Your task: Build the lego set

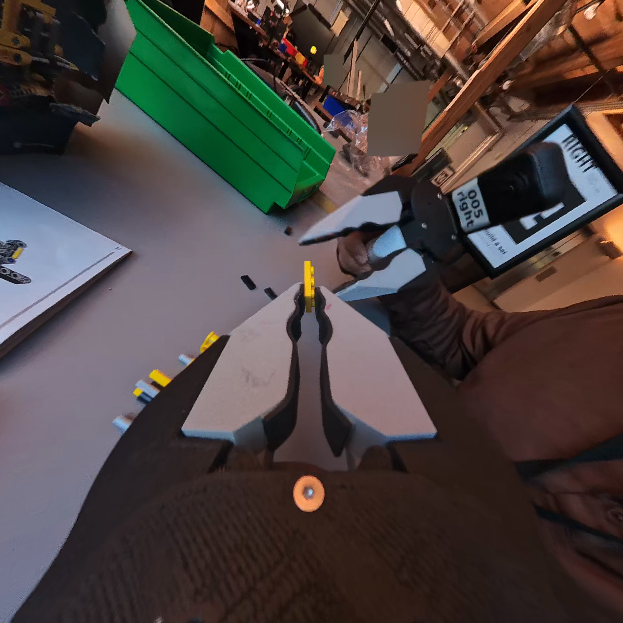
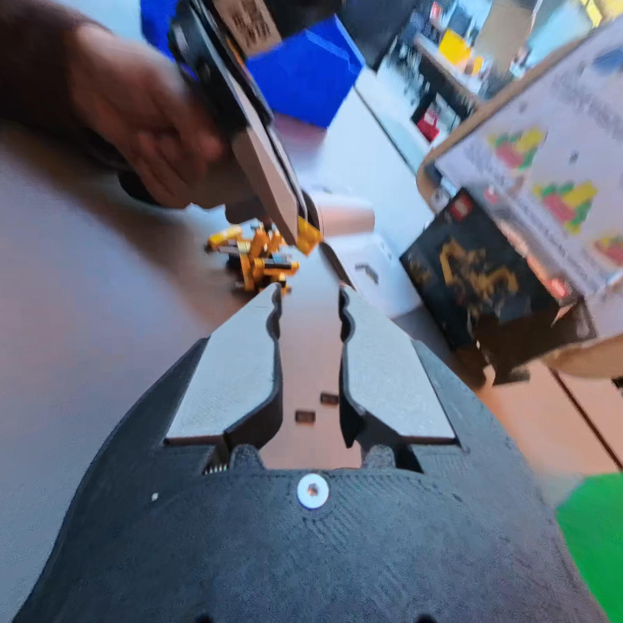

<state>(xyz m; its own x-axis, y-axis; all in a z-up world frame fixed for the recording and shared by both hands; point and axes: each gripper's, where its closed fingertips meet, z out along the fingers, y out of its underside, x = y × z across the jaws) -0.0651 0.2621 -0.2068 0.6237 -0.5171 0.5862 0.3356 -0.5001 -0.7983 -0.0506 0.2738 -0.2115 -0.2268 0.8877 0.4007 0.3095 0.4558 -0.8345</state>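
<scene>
While your left gripper (image 1: 308,296) is pinching the small yellow plate (image 1: 308,283) by its lower edge at mid-frame, most of the piece is standing clear of the tips, so any knock could be twisting it loose. Your right gripper (image 2: 308,291) is hanging empty with jaws apart, close at the right of the left wrist view; closing in carelessly risks flicking the plate away. Two black pins (image 1: 248,282) are lying just beyond, the yellow model (image 2: 259,259) farther off.
</scene>
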